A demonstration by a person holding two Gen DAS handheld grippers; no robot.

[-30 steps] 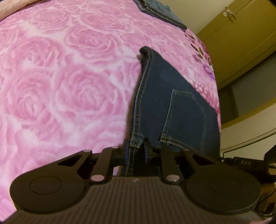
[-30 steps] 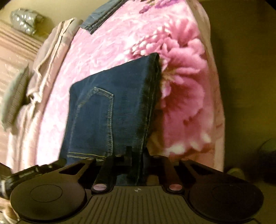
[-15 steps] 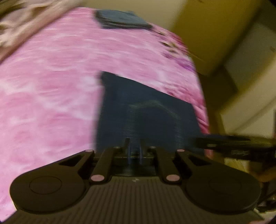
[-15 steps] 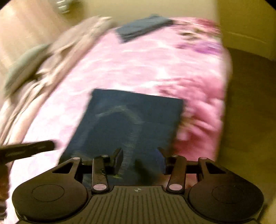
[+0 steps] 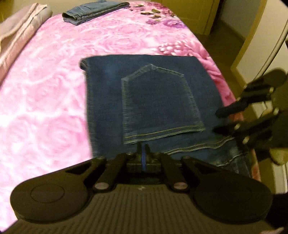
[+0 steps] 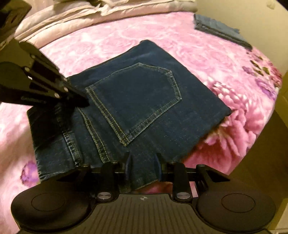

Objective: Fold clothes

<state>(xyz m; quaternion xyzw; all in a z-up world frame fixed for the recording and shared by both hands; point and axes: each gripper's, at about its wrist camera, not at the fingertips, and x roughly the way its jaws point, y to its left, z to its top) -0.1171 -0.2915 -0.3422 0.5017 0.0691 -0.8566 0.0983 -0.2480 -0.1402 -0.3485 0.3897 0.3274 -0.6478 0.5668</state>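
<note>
A bed's pink rose-patterned blanket (image 5: 54, 93) fills most of both views, with darker purple flowers and brown leaves (image 5: 154, 14) printed toward its far edge at about one o'clock. Pale pinkish bedding (image 6: 75, 12) lies bunched along the blanket's edge at eleven o'clock. A yellowish cabinet door (image 5: 203, 16) stands past the bed at one o'clock.

dark blue jeans (image 5: 153, 100) lie folded into a flat rectangle on the pink rose-patterned bed, back pocket (image 6: 133, 100) up, waistband at the near edge.
</note>
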